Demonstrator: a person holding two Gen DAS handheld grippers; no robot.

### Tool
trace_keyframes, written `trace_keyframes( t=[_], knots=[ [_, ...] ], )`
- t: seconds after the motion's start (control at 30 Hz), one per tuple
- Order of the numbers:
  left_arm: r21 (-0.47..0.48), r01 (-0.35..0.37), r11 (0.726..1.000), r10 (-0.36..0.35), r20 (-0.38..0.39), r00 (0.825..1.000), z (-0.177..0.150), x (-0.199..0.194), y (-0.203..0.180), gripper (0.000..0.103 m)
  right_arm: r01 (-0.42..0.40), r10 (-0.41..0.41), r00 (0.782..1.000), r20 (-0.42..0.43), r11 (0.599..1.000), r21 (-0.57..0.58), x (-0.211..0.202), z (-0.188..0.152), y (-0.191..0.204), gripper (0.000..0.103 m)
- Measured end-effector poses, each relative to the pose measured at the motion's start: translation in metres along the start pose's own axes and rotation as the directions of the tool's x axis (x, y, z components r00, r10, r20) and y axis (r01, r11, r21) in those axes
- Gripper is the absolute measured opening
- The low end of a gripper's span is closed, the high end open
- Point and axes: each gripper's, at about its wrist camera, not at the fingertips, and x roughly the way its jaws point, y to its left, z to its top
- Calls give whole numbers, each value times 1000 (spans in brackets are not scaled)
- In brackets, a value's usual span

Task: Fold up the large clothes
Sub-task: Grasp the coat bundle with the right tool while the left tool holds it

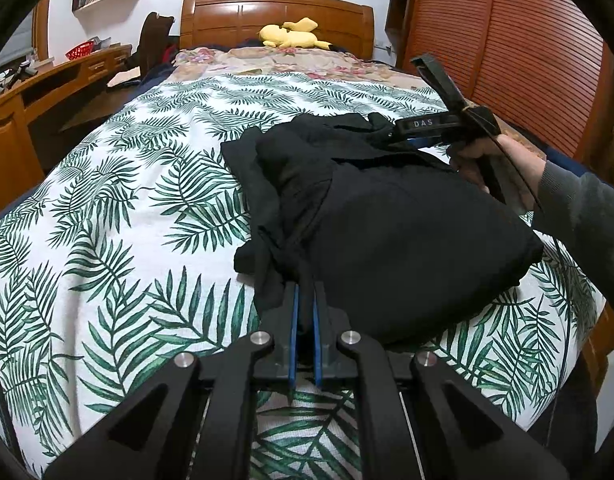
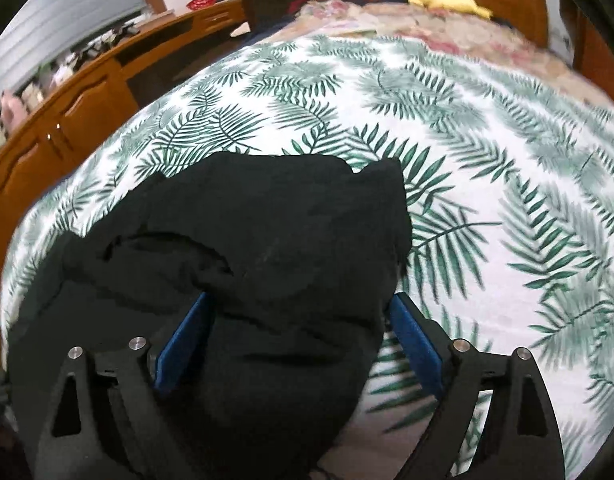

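Note:
A black garment (image 1: 395, 216) lies folded into a thick bundle on the leaf-print bedspread (image 1: 127, 208). My left gripper (image 1: 305, 292) is shut on the bundle's near edge, its blue pads pinching black cloth. My right gripper (image 1: 381, 128) shows in the left wrist view at the bundle's far right corner, held by a hand. In the right wrist view the right gripper (image 2: 299, 312) is open, its blue pads (image 2: 417, 340) wide apart, with the black garment (image 2: 267, 240) lying loosely between them. The fingertips are hidden by cloth.
A wooden headboard (image 1: 275, 16) and a yellow plush toy (image 1: 291, 34) are at the far end of the bed. A wooden desk (image 1: 47, 92) runs along the left. A slatted wooden wardrobe (image 1: 507, 48) stands on the right.

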Motion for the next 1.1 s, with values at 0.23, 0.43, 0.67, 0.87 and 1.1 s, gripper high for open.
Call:
trace_keyframes(
  t=[0.23, 0.43, 0.67, 0.87, 1.1],
  knots=[
    [-2, 3, 1000, -3, 1, 1000, 0, -2, 1, 4, -177, 182, 982, -40, 978, 110, 9, -6, -18, 75],
    [-24, -3, 1000, 4, 39, 999, 0, -23, 6, 8, -117, 117, 993, -11, 993, 12, -23, -15, 1, 40],
    [-44, 13, 999, -12, 33, 999, -23, -42, 18, 20, 5, -5, 1000, -6, 1000, 5, -34, -32, 3, 39],
    [-56, 51, 997, -51, -1, 999, -26, -27, 13, 27, 40, -40, 999, -9, 999, 10, -25, -33, 3, 42],
    [-76, 84, 994, -88, -41, 995, -21, -4, 4, 28, 27, -27, 1000, 4, 999, 18, -22, -37, 0, 44]
  ],
)
